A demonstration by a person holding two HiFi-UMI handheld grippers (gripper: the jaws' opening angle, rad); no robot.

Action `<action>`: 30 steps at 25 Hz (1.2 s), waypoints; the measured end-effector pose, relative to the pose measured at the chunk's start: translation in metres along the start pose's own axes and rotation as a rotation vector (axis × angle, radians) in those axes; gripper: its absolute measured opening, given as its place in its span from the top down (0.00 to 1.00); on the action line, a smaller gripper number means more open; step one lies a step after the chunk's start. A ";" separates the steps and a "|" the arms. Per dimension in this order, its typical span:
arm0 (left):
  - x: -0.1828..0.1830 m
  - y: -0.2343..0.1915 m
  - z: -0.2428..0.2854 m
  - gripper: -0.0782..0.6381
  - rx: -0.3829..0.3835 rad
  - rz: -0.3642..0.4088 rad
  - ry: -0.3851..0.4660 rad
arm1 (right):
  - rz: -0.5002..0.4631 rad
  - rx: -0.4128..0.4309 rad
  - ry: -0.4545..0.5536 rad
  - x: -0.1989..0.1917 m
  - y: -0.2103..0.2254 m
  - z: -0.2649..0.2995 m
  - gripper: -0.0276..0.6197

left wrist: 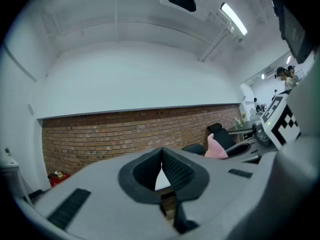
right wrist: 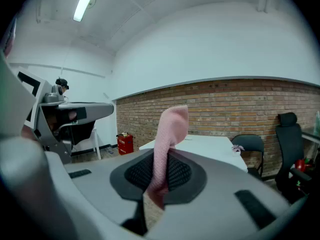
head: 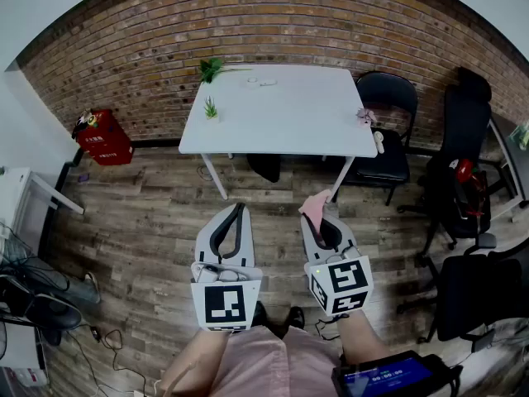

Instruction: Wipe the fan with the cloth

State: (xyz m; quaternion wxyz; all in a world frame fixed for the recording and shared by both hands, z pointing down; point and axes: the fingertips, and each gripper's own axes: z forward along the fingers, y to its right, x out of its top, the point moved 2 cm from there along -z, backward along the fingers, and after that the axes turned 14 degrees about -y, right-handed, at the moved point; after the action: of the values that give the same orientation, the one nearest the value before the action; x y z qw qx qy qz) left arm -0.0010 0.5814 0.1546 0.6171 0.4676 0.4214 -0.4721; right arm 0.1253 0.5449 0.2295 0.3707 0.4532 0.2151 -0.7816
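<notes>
Pink cloth [right wrist: 172,121] is sticking up from the right gripper [right wrist: 162,156], fingers pinching its lower end. Desk [head: 281,131] is sitting ahead, well apart, long side facing; fan not clearly showing there. Left gripper [left wrist: 162,154] is hovering alongside, fingers closed, empty.

Your head cam looks steeply down from above and behind the left gripper [head: 238,209] and right gripper [head: 321,220], table [head: 281,114] ahead of them. Each gripper cam sits right behind its jaws, facing the brick wall [head: 273,23] beyond. All three share that wall.
</notes>
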 end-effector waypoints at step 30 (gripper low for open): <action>-0.044 -0.076 0.058 0.87 -0.065 0.008 -0.061 | 0.099 -0.077 0.011 0.029 -0.001 0.079 0.89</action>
State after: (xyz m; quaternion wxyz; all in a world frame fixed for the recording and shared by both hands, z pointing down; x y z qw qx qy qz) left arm -0.0799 0.5240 0.1956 0.6464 0.4344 0.4154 -0.4700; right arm 0.0718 0.4813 0.2437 0.4249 0.4528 0.2242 -0.7511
